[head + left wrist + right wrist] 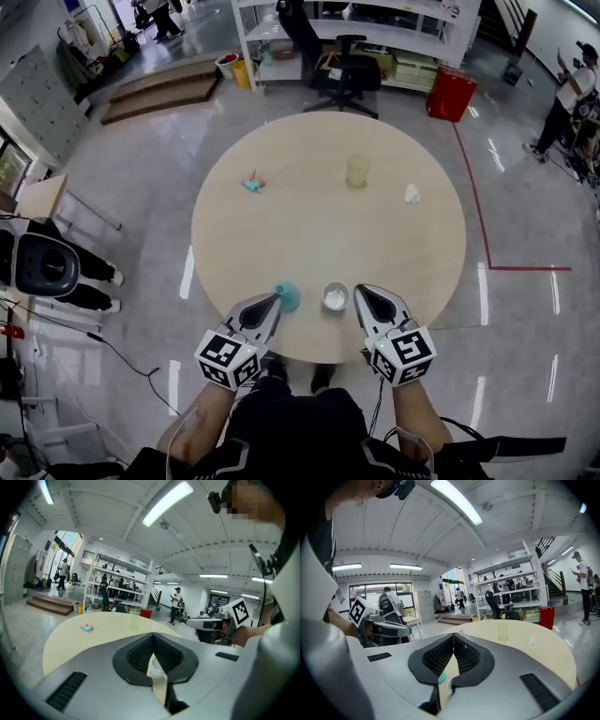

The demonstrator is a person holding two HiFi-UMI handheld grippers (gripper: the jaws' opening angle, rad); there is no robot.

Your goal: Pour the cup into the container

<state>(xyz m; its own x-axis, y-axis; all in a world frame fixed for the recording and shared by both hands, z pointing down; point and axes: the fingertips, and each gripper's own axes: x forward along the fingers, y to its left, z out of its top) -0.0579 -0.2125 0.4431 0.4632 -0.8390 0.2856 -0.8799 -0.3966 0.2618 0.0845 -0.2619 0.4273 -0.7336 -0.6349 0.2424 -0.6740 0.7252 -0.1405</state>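
Note:
A small teal cup [288, 297] and a white cup [335, 297] with something white inside stand side by side near the table's front edge. My left gripper [275, 299] hovers just left of the teal cup, shut with nothing in it. My right gripper [361, 291] hovers just right of the white cup, also shut and empty. In the left gripper view the closed jaws [153, 636] frame the white cup [157, 668] below them. Below the shut jaws [453, 636] in the right gripper view, the teal cup [441, 678] and the white cup's rim [450, 685] show.
The round beige table [281, 234] also holds a clear greenish cup [357, 172] at the far middle, a crumpled white scrap [412, 194] to its right and a small blue-and-pink object [254, 183] at far left. An office chair [343, 70], shelving and a red bin [451, 93] stand beyond.

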